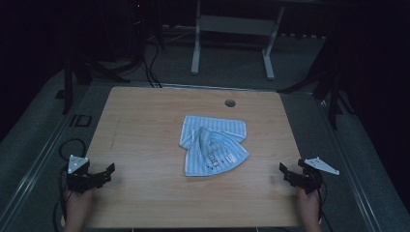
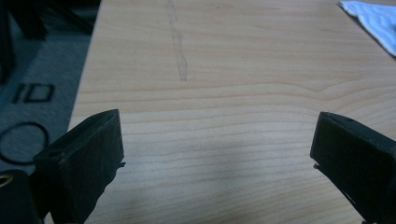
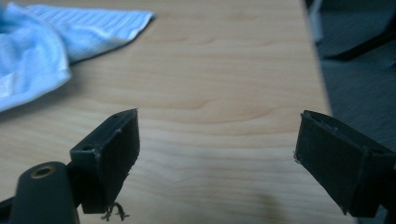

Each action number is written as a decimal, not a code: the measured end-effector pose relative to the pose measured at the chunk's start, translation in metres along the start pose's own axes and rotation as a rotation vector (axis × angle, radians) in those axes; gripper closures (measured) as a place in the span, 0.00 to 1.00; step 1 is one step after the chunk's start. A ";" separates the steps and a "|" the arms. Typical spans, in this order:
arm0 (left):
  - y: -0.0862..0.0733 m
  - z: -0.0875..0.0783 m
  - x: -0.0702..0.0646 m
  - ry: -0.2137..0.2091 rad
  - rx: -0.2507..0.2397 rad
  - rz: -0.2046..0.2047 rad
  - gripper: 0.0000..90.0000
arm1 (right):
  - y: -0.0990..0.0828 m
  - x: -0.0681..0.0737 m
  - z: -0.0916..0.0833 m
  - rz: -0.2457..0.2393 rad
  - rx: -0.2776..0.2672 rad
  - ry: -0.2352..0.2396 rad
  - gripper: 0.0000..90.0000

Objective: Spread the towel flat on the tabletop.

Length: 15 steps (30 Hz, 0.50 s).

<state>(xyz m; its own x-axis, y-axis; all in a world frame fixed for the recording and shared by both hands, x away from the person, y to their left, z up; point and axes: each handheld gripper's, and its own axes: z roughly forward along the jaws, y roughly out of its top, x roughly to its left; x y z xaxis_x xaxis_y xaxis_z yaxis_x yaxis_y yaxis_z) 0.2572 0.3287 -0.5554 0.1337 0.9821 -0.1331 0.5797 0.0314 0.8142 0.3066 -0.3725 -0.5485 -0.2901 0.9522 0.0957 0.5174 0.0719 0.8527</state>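
Folded baby shirt waits mid-table as two hand-held grippers stand off at the near corners.

A small blue-and-white striped shirt [image 1: 213,145] lies rumpled and half folded on the wooden table [image 1: 145,121], a bit past centre toward 1 o'clock, just short of the round cable hole [image 1: 230,103] at 12. It looks like thin knit cotton: light, limp, no stiffness, so it should drape and slide on the smooth wood rather than lift flat. Not fragile. Best bite is prob. a hem or sleeve edge, e.g. the loose corner at the shirt's 5 o'clock or the flat striped flap at 1 o'clock, pinching one layer only; grab the bunched middle and the folds come up together.

Left gripper [image 1: 108,172] sits at the table's 8 o'clock, held in a hand [image 1: 77,205], jaws spread wide w/ bare wood between them, touching nothing; in the left gripper view [image 2: 217,144] the shirt's corner [image 2: 373,21] shows far off at 1 o'clock. Right gripper [image 1: 285,171] sits at 4 o'clock, jaws likewise spread and empty; the right gripper view [image 3: 217,140] has the shirt [image 3: 56,37] off at 10 o'clock, well apart. Both point inward at the cloth.
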 end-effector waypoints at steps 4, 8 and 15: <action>0.003 0.002 0.004 -0.021 0.064 0.016 0.03 | 0.003 -0.001 0.004 -0.006 0.033 0.033 0.15; 0.007 -0.001 0.005 -0.049 0.124 0.055 0.03 | 0.010 -0.001 0.007 -0.056 0.095 0.051 0.15; 0.017 -0.011 0.006 -0.075 0.265 0.190 0.03 | 0.031 -0.002 0.010 -0.154 0.304 0.122 0.15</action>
<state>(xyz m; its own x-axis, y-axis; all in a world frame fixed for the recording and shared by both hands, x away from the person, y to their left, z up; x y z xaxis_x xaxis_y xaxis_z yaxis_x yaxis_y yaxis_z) 0.2589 0.3368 -0.5359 0.3129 0.9489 -0.0419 0.7261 -0.2105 0.6546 0.3314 -0.3689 -0.5275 -0.4678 0.8821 0.0548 0.6708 0.3140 0.6719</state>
